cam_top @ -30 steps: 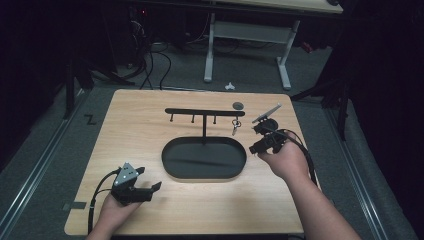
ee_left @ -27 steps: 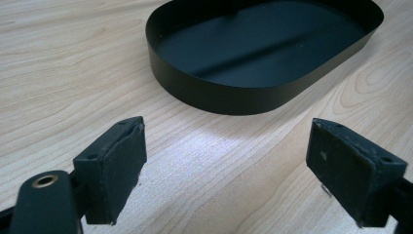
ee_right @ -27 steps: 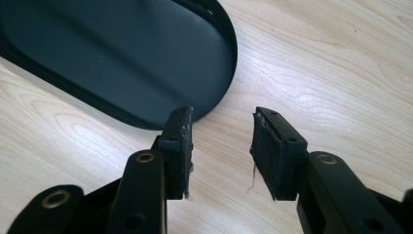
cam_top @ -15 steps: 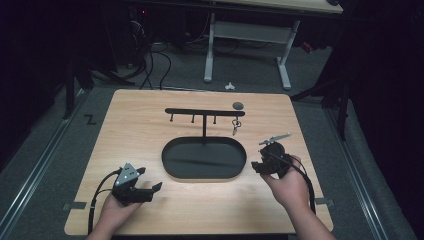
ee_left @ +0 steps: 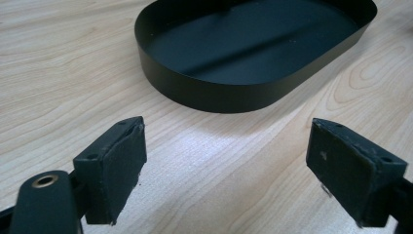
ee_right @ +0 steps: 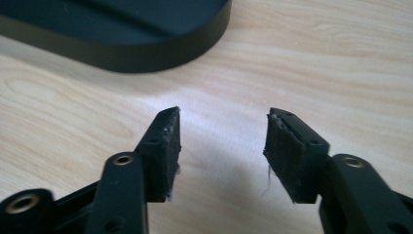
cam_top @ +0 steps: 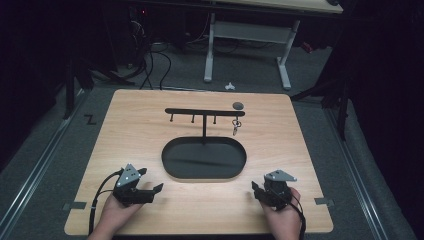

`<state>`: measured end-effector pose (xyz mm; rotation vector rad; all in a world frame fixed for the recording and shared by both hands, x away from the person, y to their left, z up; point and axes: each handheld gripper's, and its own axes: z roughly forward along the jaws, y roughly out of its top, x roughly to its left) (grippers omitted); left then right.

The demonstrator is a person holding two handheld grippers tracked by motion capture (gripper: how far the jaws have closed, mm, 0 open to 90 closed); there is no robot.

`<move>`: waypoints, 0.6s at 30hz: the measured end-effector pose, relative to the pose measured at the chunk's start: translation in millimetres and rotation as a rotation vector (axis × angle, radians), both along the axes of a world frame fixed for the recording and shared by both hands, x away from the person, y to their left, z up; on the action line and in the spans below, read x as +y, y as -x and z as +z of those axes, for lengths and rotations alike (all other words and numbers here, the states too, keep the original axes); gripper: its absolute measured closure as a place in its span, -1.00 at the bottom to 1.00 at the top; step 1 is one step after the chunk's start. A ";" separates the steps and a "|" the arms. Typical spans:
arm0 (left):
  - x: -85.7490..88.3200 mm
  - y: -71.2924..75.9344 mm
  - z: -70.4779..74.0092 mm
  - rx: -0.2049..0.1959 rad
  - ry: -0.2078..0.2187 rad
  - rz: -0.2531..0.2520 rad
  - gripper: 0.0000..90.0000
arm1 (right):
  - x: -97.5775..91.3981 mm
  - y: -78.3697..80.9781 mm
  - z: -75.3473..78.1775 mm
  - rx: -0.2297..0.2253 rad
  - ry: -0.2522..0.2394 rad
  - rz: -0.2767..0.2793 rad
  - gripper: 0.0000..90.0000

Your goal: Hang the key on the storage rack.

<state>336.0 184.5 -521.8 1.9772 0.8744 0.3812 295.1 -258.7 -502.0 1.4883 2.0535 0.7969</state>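
state: left gripper [cam_top: 152,191] fingers wide open, empty; right gripper [cam_top: 260,192] fingers just opening, empty | place: both low on surface [cam_top: 310,150], flanking tray [cam_top: 172,167] | risk: keys [cam_top: 235,125] hang loosely on rack [cam_top: 202,111] hook, a bump drops them

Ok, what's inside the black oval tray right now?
Nothing: the tray's dark floor shows bare in the high view and the left gripper view. Its near wall hides a thin strip of floor.

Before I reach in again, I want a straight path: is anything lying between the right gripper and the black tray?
Nothing visible does. The right gripper stands open and holds nothing, and bare wooden table runs from its jaws to the black tray. The rack with its hanging keys stands beyond the tray.
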 end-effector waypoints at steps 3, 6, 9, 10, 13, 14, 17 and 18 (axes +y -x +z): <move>-2.9 1.2 -1.8 0.009 -0.006 -0.006 -0.66 | -0.3 10.9 -13.1 -0.046 0.000 -0.013 -0.10; -4.4 1.2 -2.7 0.010 -0.013 -0.005 -0.66 | -5.9 17.6 -16.9 -0.070 -0.039 -0.008 -0.25; -8.0 0.4 -4.3 0.017 -0.015 -0.008 -0.66 | -11.1 18.8 -15.4 -0.104 -0.017 -0.004 -0.37; -8.0 0.4 -4.3 0.017 -0.015 -0.008 -0.66 | -13.0 18.3 -17.1 -0.104 -0.019 -0.007 -0.40; -10.3 0.2 -5.4 0.021 -0.030 -0.008 -0.66 | -16.6 16.1 -22.0 -0.081 -0.037 -0.020 -0.43; -11.4 0.2 -5.9 0.019 -0.034 -0.006 -0.66 | -17.7 13.7 -25.2 -0.056 -0.051 -0.027 -0.45; -11.4 -0.2 -6.2 0.020 -0.037 -0.004 -0.66 | -16.6 12.9 -25.2 -0.059 -0.051 -0.018 -0.45; -11.4 -0.2 -6.2 0.020 -0.037 -0.004 -0.66 | -16.0 13.2 -24.7 -0.060 -0.050 -0.019 -0.45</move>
